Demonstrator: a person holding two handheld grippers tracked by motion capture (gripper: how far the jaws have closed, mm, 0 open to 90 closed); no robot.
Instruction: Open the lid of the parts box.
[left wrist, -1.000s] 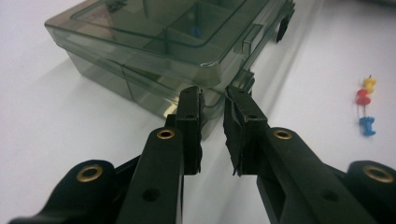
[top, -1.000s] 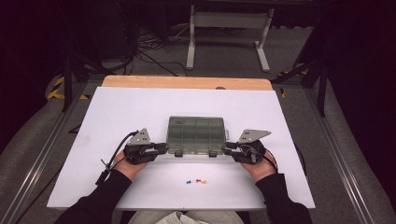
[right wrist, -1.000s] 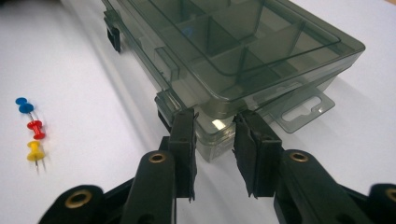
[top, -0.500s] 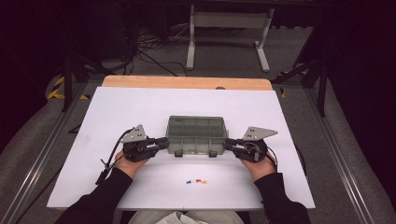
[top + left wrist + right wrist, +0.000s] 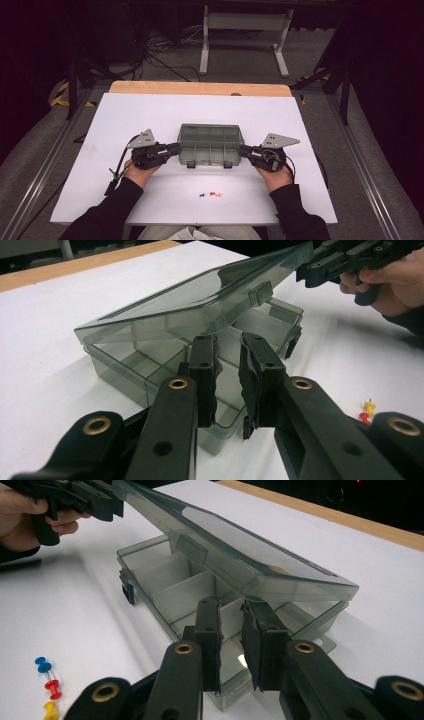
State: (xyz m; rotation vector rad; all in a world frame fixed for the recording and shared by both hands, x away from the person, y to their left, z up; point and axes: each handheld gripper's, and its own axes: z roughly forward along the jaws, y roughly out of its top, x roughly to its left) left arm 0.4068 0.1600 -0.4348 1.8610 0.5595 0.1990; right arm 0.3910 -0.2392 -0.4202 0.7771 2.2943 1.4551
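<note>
Smoke-grey clear plastic: one box (image 5: pixel 210 152) with compartments, at the middle of the white table (image 5: pixel 150 115), long side toward the person.

Lid (image 5: pixel 190 300): hinged along the far edge of the box. Its front edge is raised and the lid is tilted, part open. One latch tab (image 5: pixel 260 291) on the lid's front rim hangs free of the box.

Left gripper (image 5: pixel 175 148): at the left end of the box, jaws nearly together. They appear to pinch the front corner of the lid there.

Right gripper (image 5: pixel 243 149): at the right end of the box, jaws likewise narrow after just drawing closer. They appear clamped on the lid's other front corner.

Step in hand, as judged: swinging the lid up and back.
- Raise both ends at the same rate so the thin lid does not twist.
- Follow the arc around the hinge rather than pulling straight up, which could drag the light box off the table.
- Keep the grip on the rim only.
- Let go once the lid rests past upright.

Contents:
- Compartments (image 5: pixel 165 575) are divided by straight partitions.
- Those that can be seen under the lid look empty.
- The back row is partly hidden.

Nearby: three pushpins (image 5: pixel 210 194), blue, red and yellow. They lie in a short row on the person's side of the box, well apart from it and outside any compartment.
</note>
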